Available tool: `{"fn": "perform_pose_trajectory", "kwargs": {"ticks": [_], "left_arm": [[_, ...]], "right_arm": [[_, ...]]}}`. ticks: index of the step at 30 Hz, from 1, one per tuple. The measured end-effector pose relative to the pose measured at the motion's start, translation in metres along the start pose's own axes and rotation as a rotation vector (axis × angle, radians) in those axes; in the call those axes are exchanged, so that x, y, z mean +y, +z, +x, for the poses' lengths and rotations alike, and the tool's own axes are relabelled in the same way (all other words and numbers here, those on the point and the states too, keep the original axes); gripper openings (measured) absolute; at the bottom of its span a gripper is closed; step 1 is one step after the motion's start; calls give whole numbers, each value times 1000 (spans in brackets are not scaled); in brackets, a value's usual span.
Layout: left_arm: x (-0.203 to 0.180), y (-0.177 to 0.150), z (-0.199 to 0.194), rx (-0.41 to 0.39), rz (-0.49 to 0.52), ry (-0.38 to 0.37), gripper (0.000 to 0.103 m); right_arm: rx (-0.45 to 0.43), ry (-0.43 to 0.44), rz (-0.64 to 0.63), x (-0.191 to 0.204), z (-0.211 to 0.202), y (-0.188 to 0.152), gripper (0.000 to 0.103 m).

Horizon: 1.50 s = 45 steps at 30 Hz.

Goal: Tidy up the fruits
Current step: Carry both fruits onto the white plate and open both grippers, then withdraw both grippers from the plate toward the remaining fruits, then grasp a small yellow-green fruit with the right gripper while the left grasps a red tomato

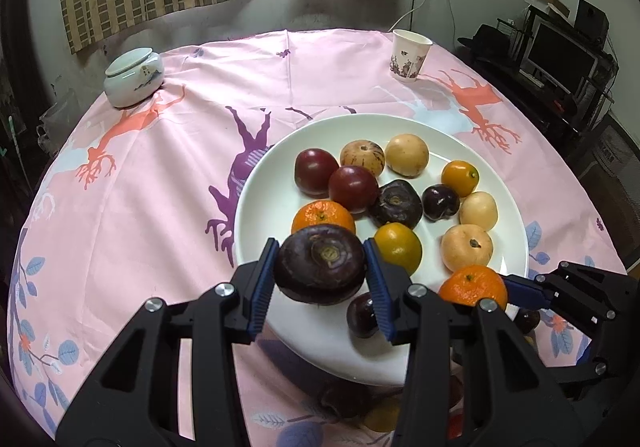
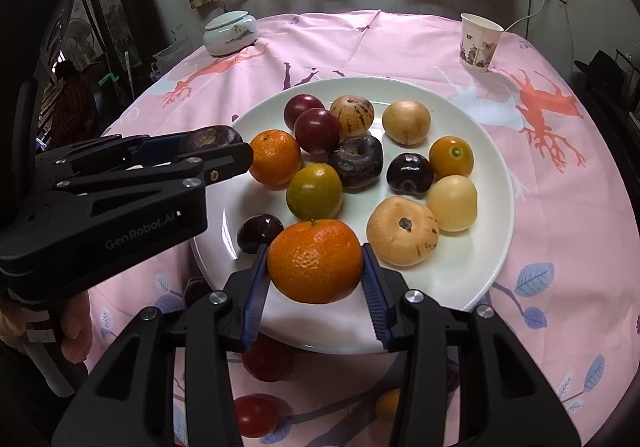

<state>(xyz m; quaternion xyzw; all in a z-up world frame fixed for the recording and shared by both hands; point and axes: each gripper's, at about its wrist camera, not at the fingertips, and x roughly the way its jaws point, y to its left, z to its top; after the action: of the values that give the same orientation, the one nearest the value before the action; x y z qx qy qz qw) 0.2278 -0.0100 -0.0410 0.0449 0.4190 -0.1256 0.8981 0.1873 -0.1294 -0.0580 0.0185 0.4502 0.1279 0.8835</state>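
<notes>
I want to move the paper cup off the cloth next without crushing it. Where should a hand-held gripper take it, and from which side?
Take the paper cup across its lower wall, one finger on each side. It stands upright and tapers downward, and the open rim probably flexes most. Come level from the near side, to the right of the plate, where only bare cloth shows. Both grippers hold fruit now, so one must be freed first.
</notes>
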Motion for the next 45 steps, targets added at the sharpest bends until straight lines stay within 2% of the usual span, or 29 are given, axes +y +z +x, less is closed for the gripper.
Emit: {"fn": "perform_pose_trajectory", "kwargs": {"ticks": [1,3,4,5,6,7,12,15,20,24,28,36,42,43,44,45], "left_arm": [[0,1,1,-1,1,-1,44],[1,2,0,-12,-2,0,46],[1,3,-2,-26,-4,8,56],[1,4,-4,-41,-6,12,63],[2,5,-9,-60,-9,15,75],[3,7,-14,-80,-15,19,80],[9,7,-50,-154,-48,10,95],[11,-6,-78,-195,-63,15,100],[15,-51,-104,-190,-99,52,101],[19,-95,-110,-146,-157,30,101],[14,-122,-109,-99,-160,15,101],[4,-138,-121,-121,-107,67,101],[8,-140,-119,-121,-106,67,101],[9,-141,-119,-120,-106,68,101],[11,-142,-117,-117,-107,67,101],[13,-143,-115,-114,-109,65,101]], "right_arm": [[-4,-4,4,-1,0,0,47],[-25,-21,11,-3,-1,3,62],[-47,-41,16,-4,-4,4,67],[-67,-55,13,-5,-8,5,67],[-76,-63,9,-6,-10,5,67],[-81,-72,6,-7,-13,7,67],[-100,-101,43,-20,-36,4,67],[-112,-126,66,-27,-55,-9,67],[-101,-116,134,-37,-89,-55,68],[-72,-132,162,-33,-105,-94,68],[-34,-131,149,-24,-107,-115,68],[-57,-129,138,-19,-97,-121,68],[-110,-106,150,-26,-74,-106,68],[-111,-99,160,-28,-70,-103,66],[-106,-101,168,-29,-64,-100,57],[-92,-106,169,-29,-58,-97,54]]}}
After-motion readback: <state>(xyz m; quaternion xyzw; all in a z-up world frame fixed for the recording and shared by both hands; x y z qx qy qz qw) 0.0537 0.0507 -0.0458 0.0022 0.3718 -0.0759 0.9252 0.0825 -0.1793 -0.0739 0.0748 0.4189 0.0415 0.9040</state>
